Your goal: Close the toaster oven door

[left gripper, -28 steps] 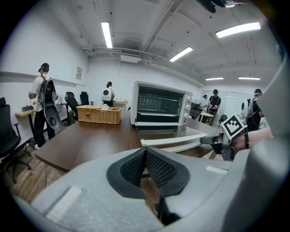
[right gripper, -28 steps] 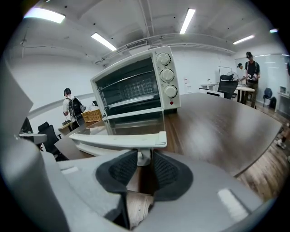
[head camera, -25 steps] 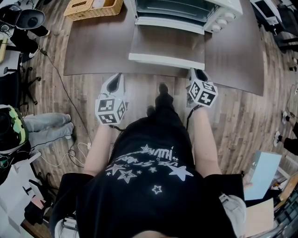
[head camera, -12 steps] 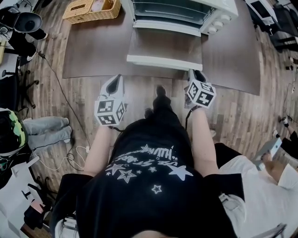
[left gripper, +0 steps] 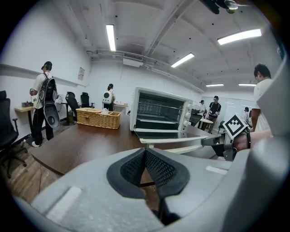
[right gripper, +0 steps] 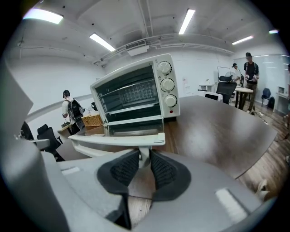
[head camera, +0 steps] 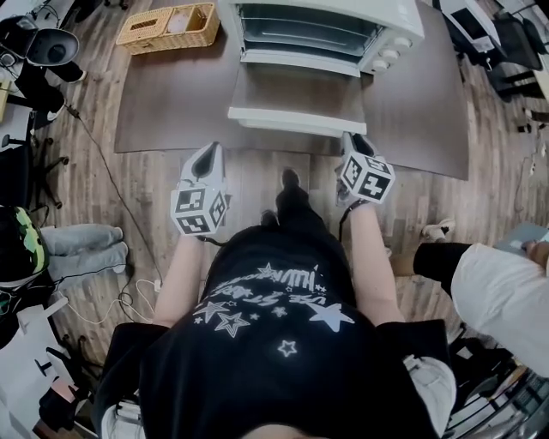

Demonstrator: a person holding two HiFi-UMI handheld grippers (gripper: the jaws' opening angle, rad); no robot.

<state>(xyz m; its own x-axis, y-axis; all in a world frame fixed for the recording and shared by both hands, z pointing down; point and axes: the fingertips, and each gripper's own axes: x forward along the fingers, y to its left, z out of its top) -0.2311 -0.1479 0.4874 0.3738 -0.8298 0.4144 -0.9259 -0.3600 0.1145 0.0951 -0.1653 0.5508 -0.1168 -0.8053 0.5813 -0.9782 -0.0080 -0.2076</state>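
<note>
The white toaster oven (head camera: 317,26) stands at the back of the brown table (head camera: 171,103). Its glass door (head camera: 296,90) lies folded down flat, with the white handle bar (head camera: 292,120) along the front edge. My right gripper (head camera: 350,141) sits at the handle's right end. In the right gripper view the gripper (right gripper: 144,156) has its pads pressed on the white post under the handle (right gripper: 118,139). My left gripper (head camera: 214,150) hovers just off the table's near edge, left of the door. Its pads (left gripper: 136,165) meet at the tips with nothing between them.
A wicker basket (head camera: 167,24) sits on the table's back left. A person's white sleeve (head camera: 497,291) reaches in at the right. Cables (head camera: 111,291) and bags lie on the wooden floor to the left. Other people stand far back in the room (left gripper: 43,99).
Both grippers moved forward toward the table. The right one reached the door handle's right end and its jaws narrowed onto it. A person in white came in at the right.
</note>
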